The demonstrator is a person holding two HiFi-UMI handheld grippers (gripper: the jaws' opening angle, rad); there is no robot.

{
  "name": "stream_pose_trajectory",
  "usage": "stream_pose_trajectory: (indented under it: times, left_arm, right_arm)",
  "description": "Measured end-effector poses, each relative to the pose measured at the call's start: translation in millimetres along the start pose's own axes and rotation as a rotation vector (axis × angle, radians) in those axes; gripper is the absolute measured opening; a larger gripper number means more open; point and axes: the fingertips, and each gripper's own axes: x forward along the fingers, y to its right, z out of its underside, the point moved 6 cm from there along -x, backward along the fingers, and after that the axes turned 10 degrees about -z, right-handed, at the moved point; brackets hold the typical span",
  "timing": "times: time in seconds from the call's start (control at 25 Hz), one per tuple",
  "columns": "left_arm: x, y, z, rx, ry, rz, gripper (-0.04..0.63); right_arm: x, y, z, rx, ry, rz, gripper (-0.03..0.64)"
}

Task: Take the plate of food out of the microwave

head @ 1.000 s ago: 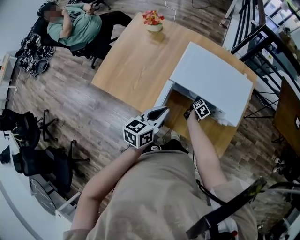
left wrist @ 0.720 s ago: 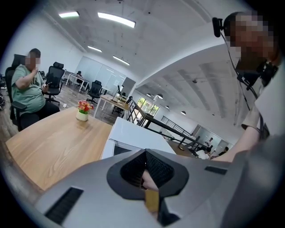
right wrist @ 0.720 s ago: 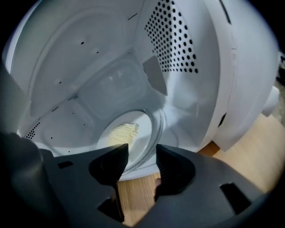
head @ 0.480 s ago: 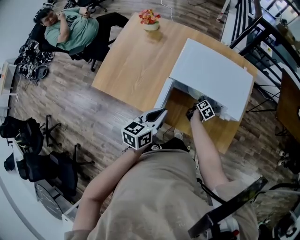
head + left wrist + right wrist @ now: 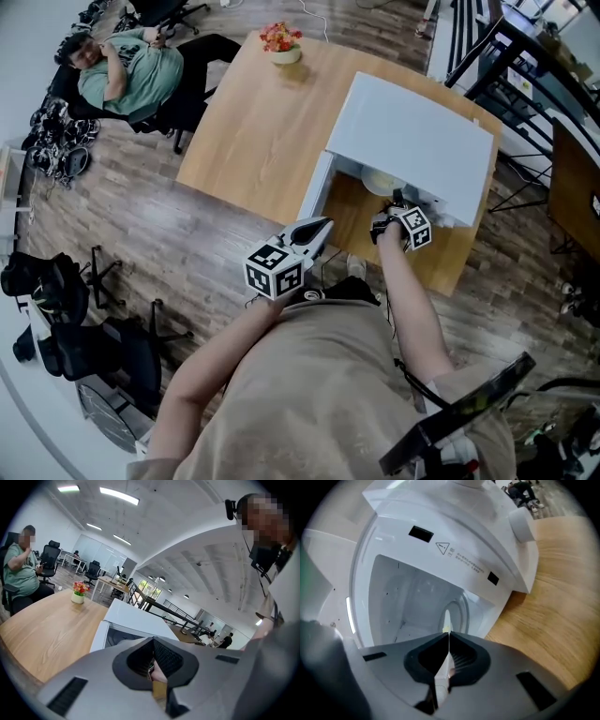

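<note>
The white microwave point(image 5: 412, 141) stands on the wooden table point(image 5: 253, 122) with its door point(image 5: 314, 192) swung open to the left. A pale plate point(image 5: 380, 180) shows at the mouth of the cavity. My right gripper point(image 5: 394, 201) reaches to it; its jaws have just been closing. In the right gripper view the right gripper point(image 5: 448, 633) is shut on the thin white plate point(image 5: 446, 620), seen edge-on, with the cavity behind. What lies on the plate is hidden. My left gripper point(image 5: 327, 223) hangs shut and holds nothing, short of the table's near edge, pointing at the microwave point(image 5: 136, 618).
A small pot of flowers point(image 5: 281, 42) sits at the table's far end. A person in a green shirt point(image 5: 127, 75) sits beyond the far left corner. Office chairs point(image 5: 94, 337) stand at left, a black railing point(image 5: 506, 47) at right behind the microwave.
The right gripper has rolled and drawn back a little from the microwave's mouth, and the plate now shows at the opening. The left gripper has hardly moved.
</note>
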Motion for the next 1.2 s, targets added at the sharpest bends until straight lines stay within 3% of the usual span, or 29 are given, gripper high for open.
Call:
stream_pose_trajectory:
  times: [0.12,0.28,0.76,1.2]
  left_arm:
    - [2.2,6.3,2.2,0.009,-0.006,0.011,0.005]
    - [6.1,11.0,2.2,0.01,-0.007,0.014,0.005]
    - [11.7,18.8,2.0,-0.054,0.042,-0.006,0.005]
    - [8.6,37.9,-6.9,-0.135,0.164,-0.047,0.005]
  right_arm:
    - [-9.0,1.3,0.7,0.079,0.013,-0.032,0.014]
    - [-25.2,1.7,-1.0,0.106,-0.013,-0.078,0.014]
    - [-96.1,-39.5,-14.6,0.075,-0.227,-0.243,0.012]
    - [-151.8,-107.3,-48.4,0.041,-0.383,-0.371,0.012]
